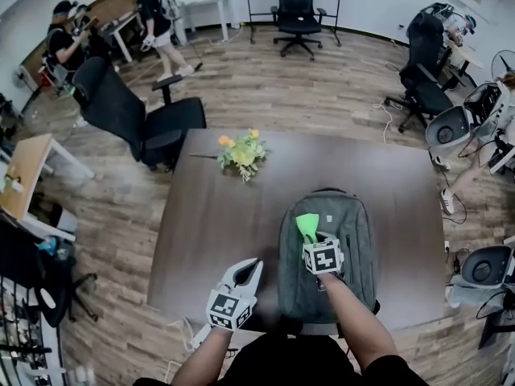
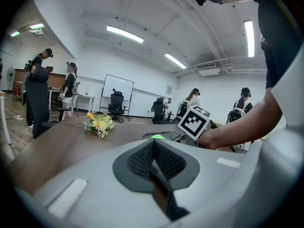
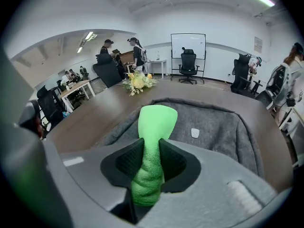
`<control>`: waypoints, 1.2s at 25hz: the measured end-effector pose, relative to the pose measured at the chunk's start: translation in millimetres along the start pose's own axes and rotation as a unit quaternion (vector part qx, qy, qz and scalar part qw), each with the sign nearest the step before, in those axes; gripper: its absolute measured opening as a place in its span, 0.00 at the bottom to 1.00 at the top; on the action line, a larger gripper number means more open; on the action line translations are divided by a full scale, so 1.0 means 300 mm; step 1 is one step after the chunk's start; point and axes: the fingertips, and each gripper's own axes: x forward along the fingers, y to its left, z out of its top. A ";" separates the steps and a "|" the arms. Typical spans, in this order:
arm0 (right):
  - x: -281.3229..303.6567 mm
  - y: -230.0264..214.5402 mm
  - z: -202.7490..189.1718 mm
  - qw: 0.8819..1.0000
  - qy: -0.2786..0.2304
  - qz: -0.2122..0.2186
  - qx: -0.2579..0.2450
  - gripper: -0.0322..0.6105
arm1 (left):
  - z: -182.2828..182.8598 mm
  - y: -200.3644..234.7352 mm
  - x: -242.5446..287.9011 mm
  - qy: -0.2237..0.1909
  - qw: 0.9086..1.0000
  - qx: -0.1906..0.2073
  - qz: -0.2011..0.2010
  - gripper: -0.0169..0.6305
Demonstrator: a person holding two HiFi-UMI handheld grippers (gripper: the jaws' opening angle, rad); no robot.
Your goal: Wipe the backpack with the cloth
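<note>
A grey backpack [image 1: 354,240] lies flat on the brown table [image 1: 201,215], near its front right. My right gripper [image 1: 313,236] is over the middle of the backpack [image 3: 213,127], shut on a bright green cloth [image 3: 153,141] that sticks out past the jaws; the cloth [image 1: 306,224] shows in the head view too. My left gripper [image 1: 249,270] hovers over the table to the left of the backpack, shut with nothing between its jaws. In the left gripper view the jaws [image 2: 153,144] meet in a closed line, and the right gripper's marker cube [image 2: 194,121] is ahead.
A small bunch of yellow and orange flowers [image 1: 241,153] lies on the table's far side. A black office chair [image 1: 137,119] stands at the table's far left corner. Several people and more chairs are farther off in the room.
</note>
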 end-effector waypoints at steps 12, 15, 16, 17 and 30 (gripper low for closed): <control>-0.074 -0.228 -0.052 0.997 0.018 -0.077 -0.008 0.20 | -0.043 -0.043 0.015 0.020 1.000 0.002 -0.016 0.06; -0.096 -0.285 -0.076 0.995 0.024 -0.094 -0.005 0.20 | -0.044 -0.059 0.023 0.021 1.000 0.005 -0.021 0.06; -0.103 -0.302 -0.092 0.995 0.030 -0.098 -0.001 0.20 | -0.044 -0.065 0.026 0.021 1.000 0.006 -0.022 0.06; -0.111 -0.319 -0.105 0.994 0.036 -0.102 0.001 0.20 | -0.044 -0.070 0.027 0.021 0.999 0.006 -0.024 0.06; -0.209 -0.542 -0.134 0.985 0.037 -0.169 -0.026 0.20 | -0.058 -0.099 0.022 0.024 0.999 0.006 -0.031 0.06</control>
